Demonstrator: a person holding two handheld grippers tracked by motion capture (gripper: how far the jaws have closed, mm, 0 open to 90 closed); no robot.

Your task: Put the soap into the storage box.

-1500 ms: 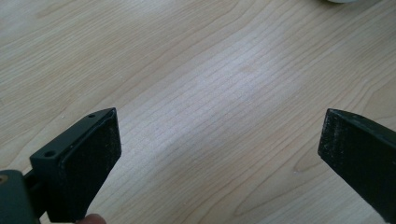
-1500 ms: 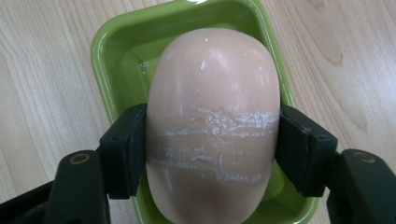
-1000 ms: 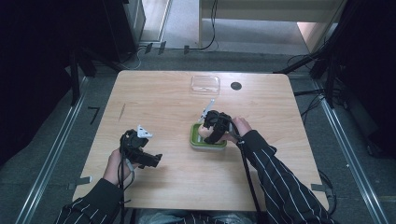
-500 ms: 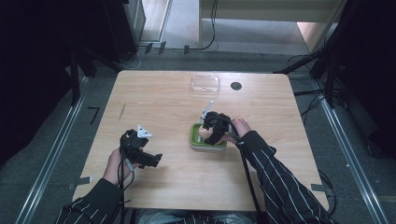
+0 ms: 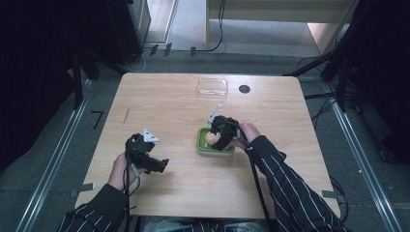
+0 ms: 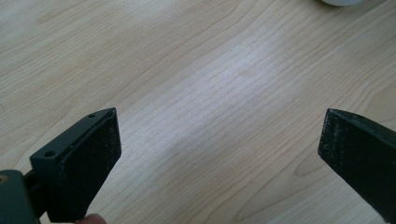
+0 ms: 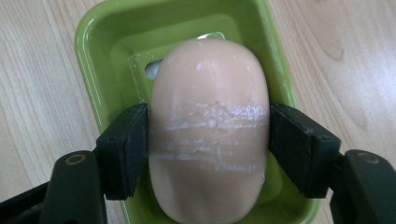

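I see the wooden table (image 5: 159,101) first, pale grain running across it, with a clear plastic lid (image 5: 212,87) lying near its far edge and a small dark round spot (image 5: 244,89) just beside that. Nearer the middle sits the green soap dish (image 5: 214,146), flat on the wood. My right gripper (image 5: 216,138) reaches into it from the right side, and its jaws have just been easing apart a little. In the right gripper view the two black pads still sit against both flanks of the pale pink soap bar (image 7: 210,130), which rests inside the green soap dish (image 7: 102,37) over a clear insert (white scrape marks cross the bar where the pads meet it). So I read that gripper (image 7: 208,140) as closed on the bar, barely loosened. My left gripper (image 5: 145,157) is well apart from the dish, near the table's front left, held low over bare wood. Its jaws stand wide open with nothing between them, as the left gripper view shows.
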